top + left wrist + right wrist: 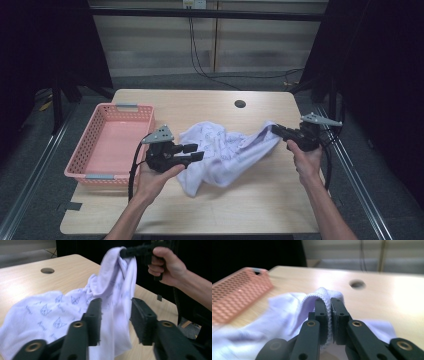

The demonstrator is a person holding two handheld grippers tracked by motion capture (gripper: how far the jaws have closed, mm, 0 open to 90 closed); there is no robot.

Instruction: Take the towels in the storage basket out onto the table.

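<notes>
A white terry towel printed with blue cat faces (225,155) sprawls on the wooden bench (260,205) right of the pink plastic basket (107,145); right tongs (278,131) pinch its raised far corner, while left tongs (196,152), part-open and empty, sit at its basket-side edge.

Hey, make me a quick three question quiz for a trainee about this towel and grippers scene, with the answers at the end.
1. True or false: the right gripper is clamped on the hem of the white towel.
2. Multiple choice: how do the jaws of the left gripper stand? A, pressed on the towel. B, apart, with towel between them and the pads clear of it. C, shut on nothing.
3. What lies inside the pink basket?

Key
1. True: the hem is pinched between its pads.
2. B.
3. Nothing; its floor is bare.
</notes>
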